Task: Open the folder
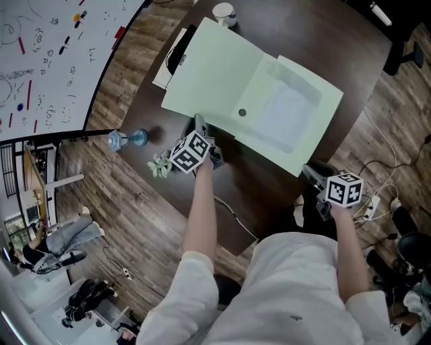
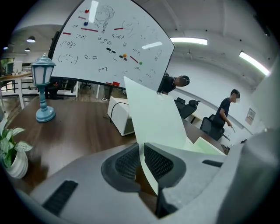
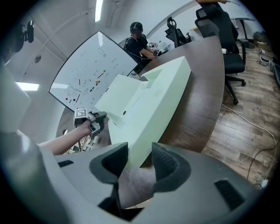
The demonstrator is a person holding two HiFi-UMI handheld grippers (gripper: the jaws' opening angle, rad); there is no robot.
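**Item: folder (image 1: 215, 74), pale green.** Lies open on the dark wooden table (image 1: 337, 47), spread between the two grippers. The inner leaf nearer the right gripper carries a pocket (image 1: 286, 111). A small dark stud (image 1: 242, 112) sits near the fold.

**Left gripper (image 1: 200, 123).** Jaws clamped on the near edge of the folder's cover. In the left gripper view (image 2: 142, 151) the thin sheet (image 2: 155, 118) passes between the pads and rises away beyond them.

**Right gripper (image 1: 311, 174).** At the folder's near corner on the pocket side. In the right gripper view (image 3: 139, 151) the jaws stand apart. The corner (image 3: 148, 100) reaches into their mouth, and neither pad presses on it.

**Other items.**
- Blue lamp ornament (image 1: 128, 139), upright, off to the outer side of the left gripper.
- Small potted plant (image 1: 159, 165), just beside the left gripper.
- White cup (image 1: 224, 13), beyond the folder's far edge.
- White box (image 2: 120, 116), past the left gripper's tips, partly behind the cover.
- Whiteboard (image 1: 47, 60), well off to the left gripper's outer side.
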